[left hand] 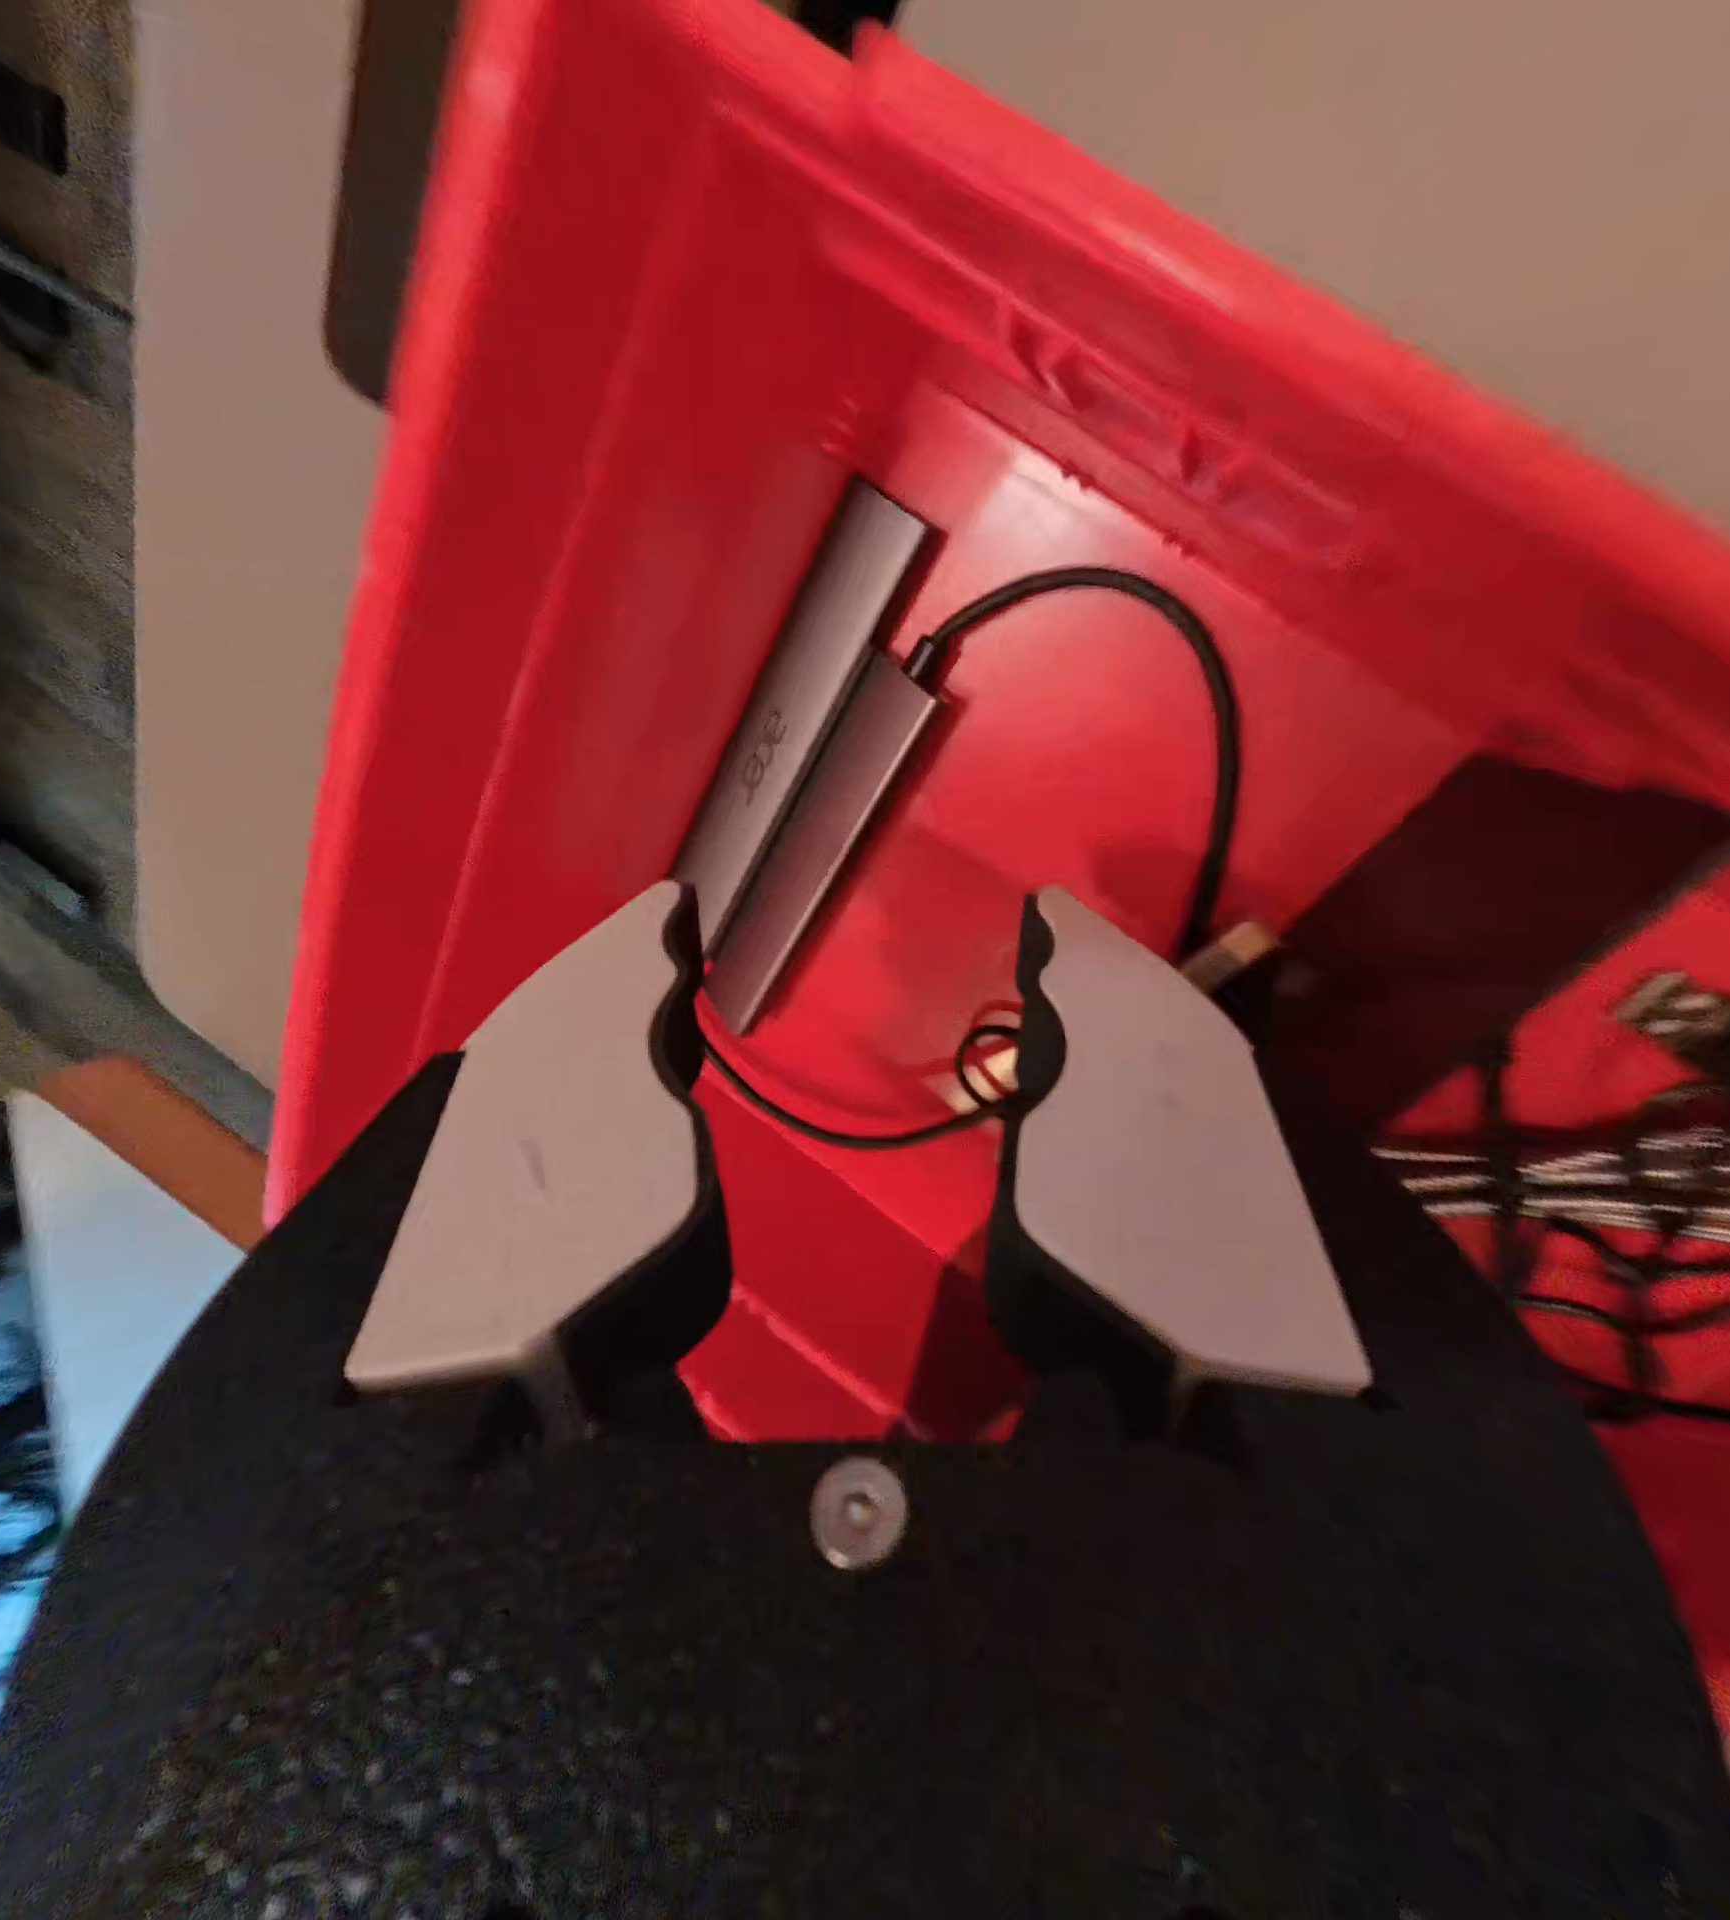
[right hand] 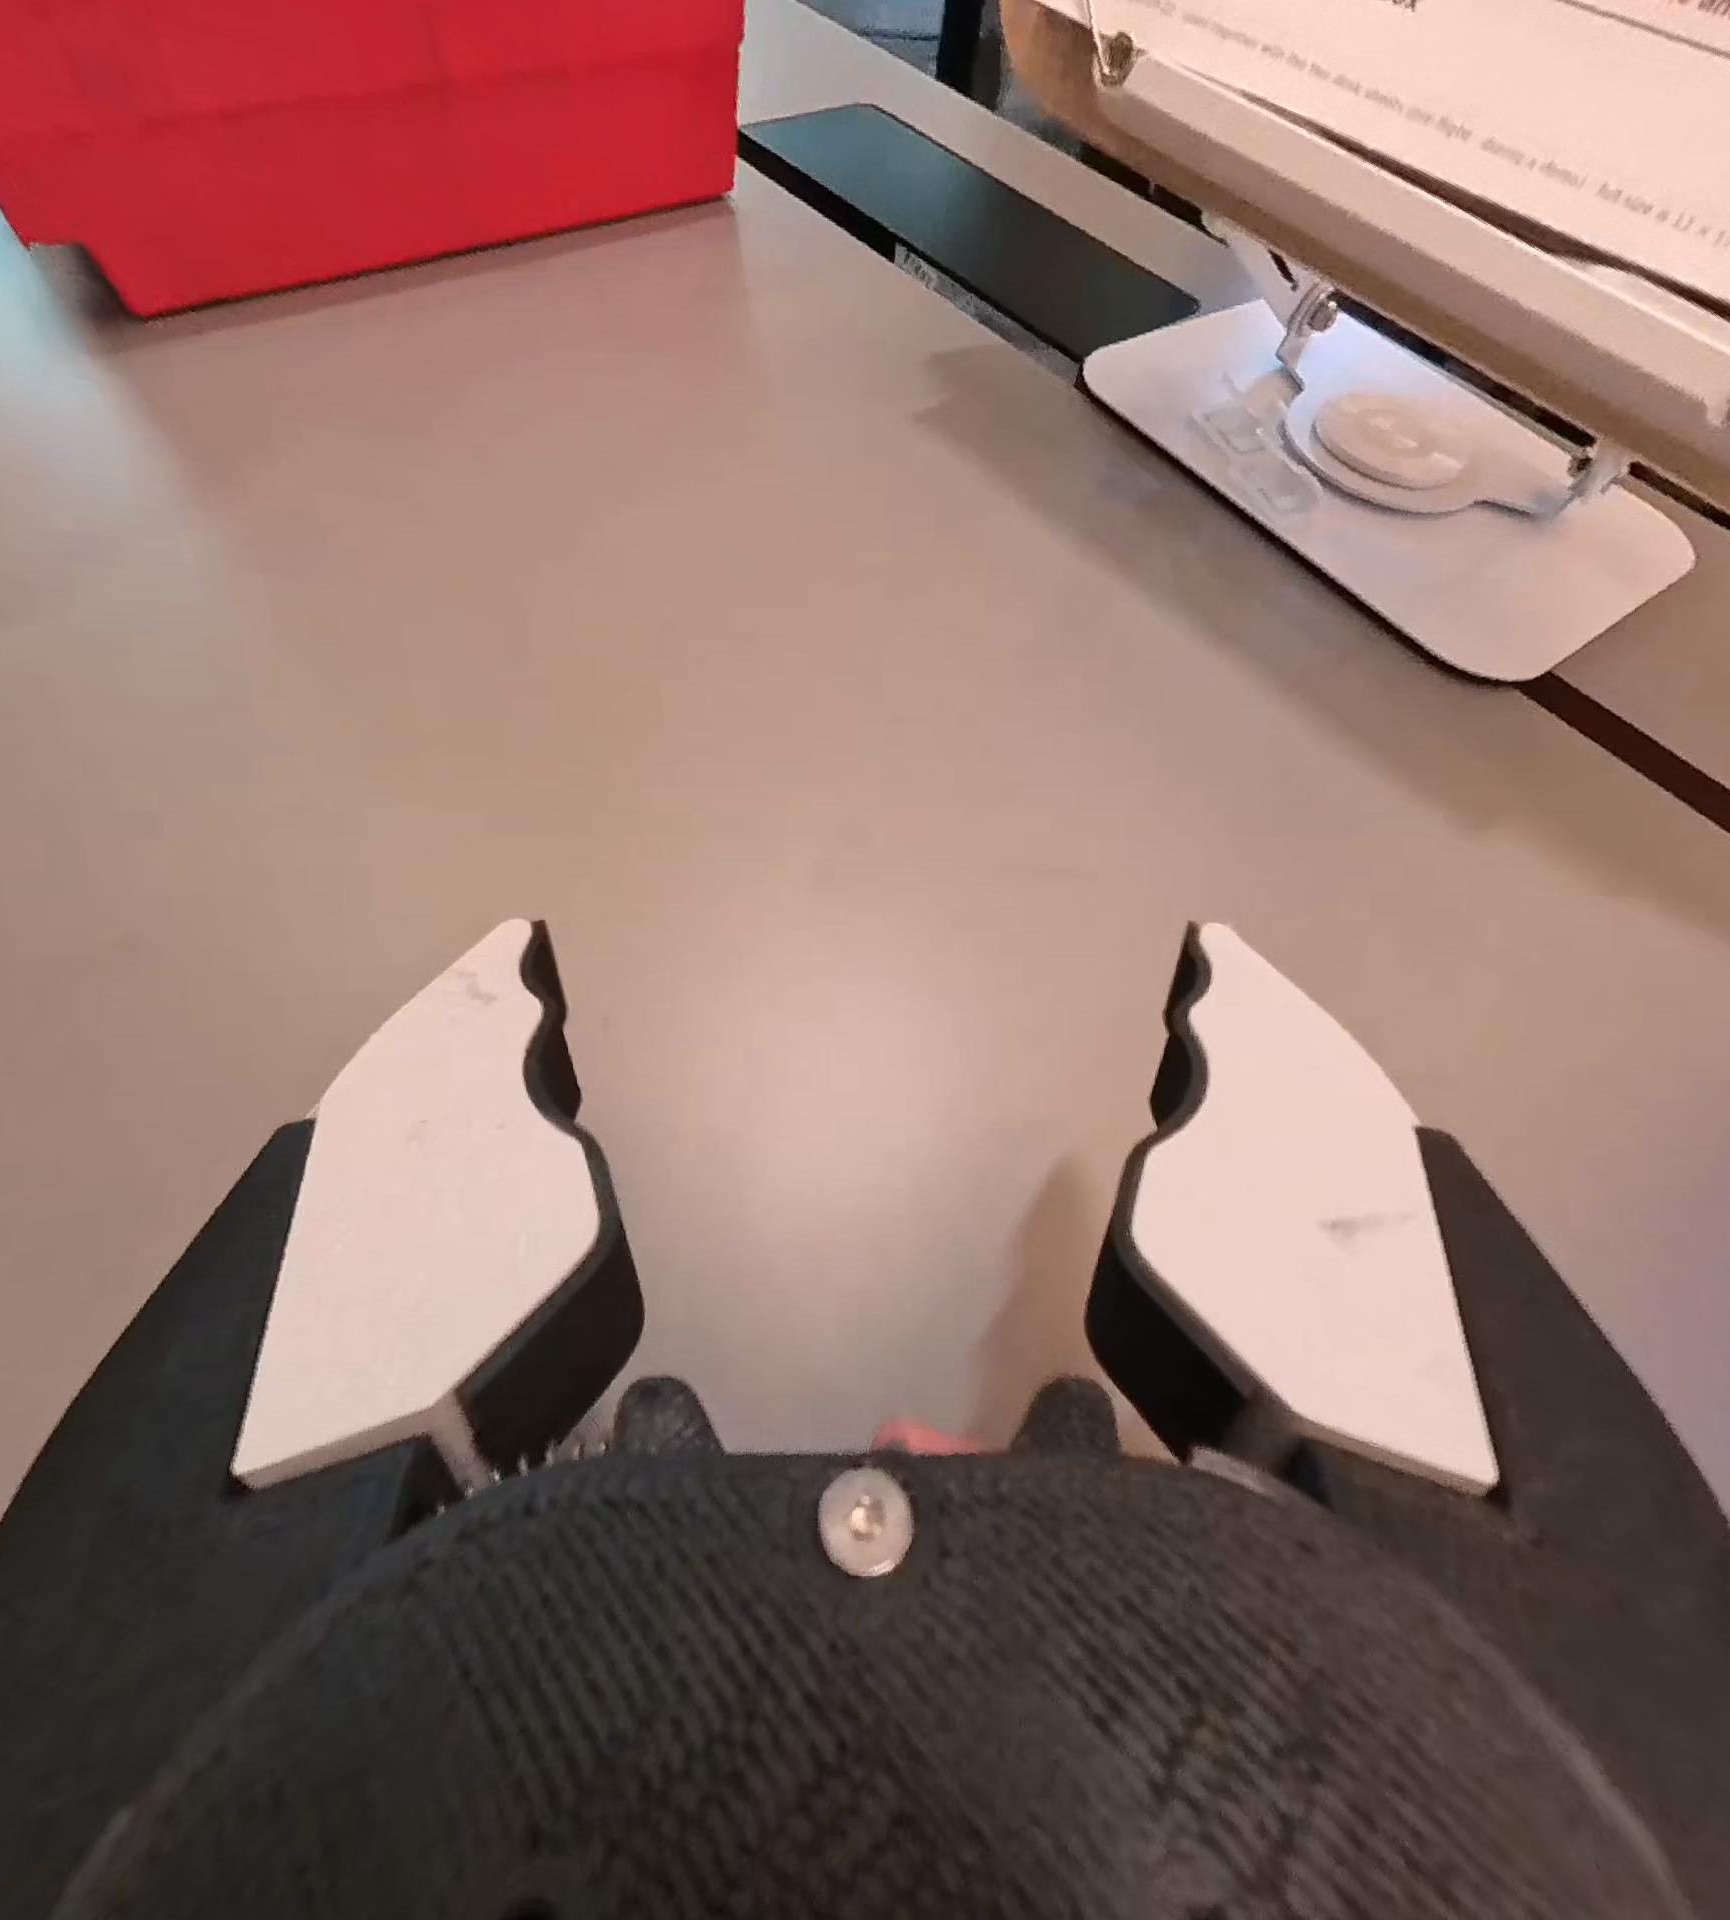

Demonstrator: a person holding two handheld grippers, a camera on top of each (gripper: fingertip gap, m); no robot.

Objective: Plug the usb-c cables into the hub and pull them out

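Nearest your left wrist camera, the left hand-held gripper (left hand: 856, 904) is hovering with its jaws apart and nothing between them, tilted over a red bin (left hand: 632, 436). Inside the bin, the grey hub (left hand: 819, 717) is lying along the left wall, and a second, slimmer grey bar seems to be resting against its side; blur makes it hard to tell whether they are one piece or two. The hub is carrying a small pale logo. A thin black cable (left hand: 1219, 727) is arcing out of the far end of the slimmer bar and looping down toward a metal plug (left hand: 1235, 951), and a further thin black strand is curving between your fingertips. At the right edge, a braided black-and-white cable bundle (left hand: 1609, 1174) is lying in the bin, too blurred to make out in detail. This view alone is showing you the bin's contents.

Nearest your right wrist camera, the right hand-held gripper (right hand: 866, 935) is sitting wide open and empty above the bare grey bench (right hand: 632, 623). Here the red bin (right hand: 352, 135) is showing only its outer wall, well apart from your fingers at the far left. To the right, a white stand (right hand: 1412, 499) is holding up a printed sheet (right hand: 1526, 104), and a flat black slab (right hand: 965, 223) is lying just beside its base.
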